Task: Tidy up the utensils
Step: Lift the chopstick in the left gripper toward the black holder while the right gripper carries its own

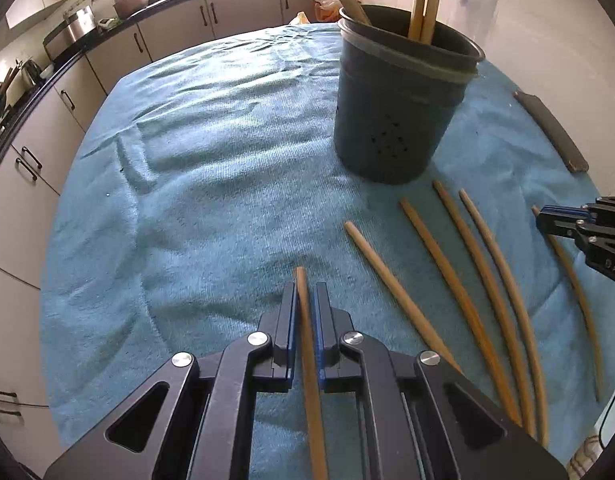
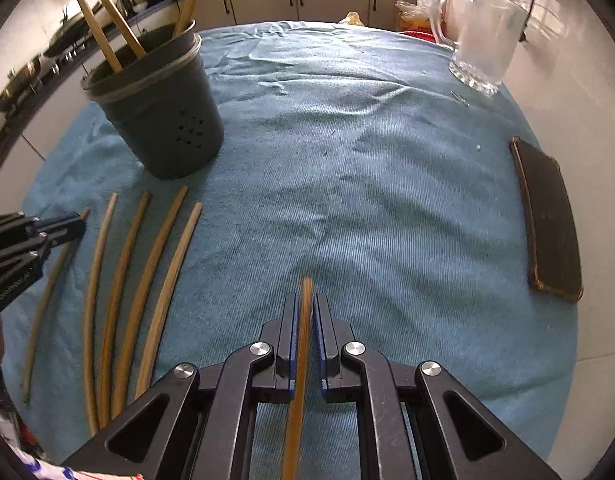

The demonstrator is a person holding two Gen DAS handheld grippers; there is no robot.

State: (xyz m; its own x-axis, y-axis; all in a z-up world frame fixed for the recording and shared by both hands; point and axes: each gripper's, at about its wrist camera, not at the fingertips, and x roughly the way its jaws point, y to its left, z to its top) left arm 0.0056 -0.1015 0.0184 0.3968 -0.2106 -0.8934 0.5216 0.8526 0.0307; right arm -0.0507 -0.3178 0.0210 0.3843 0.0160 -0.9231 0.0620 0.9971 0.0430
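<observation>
- My left hand-held gripper [image 1: 306, 304] is pinching a chopstick [image 1: 307, 360]; my right hand-held gripper [image 2: 306, 312] pinches another chopstick [image 2: 301, 360].
- Loose chopsticks [image 2: 163, 280] lie on the desk's blue towel [image 2: 347, 184], in front of the dark holder [image 1: 391, 116].
- Only the right view shows the glass mug [image 2: 483, 36].

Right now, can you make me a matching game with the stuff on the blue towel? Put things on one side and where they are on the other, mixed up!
Things:
1. Dark holder
2. Glass mug
3. Black phone
4. Right tongs

Places or states:
A. Lying flat at the right edge of the towel
B. Closed on one chopstick
C. Three chopsticks stand in it
D. Far right corner, see-through

Pairs: 1-C, 2-D, 3-A, 4-B
</observation>
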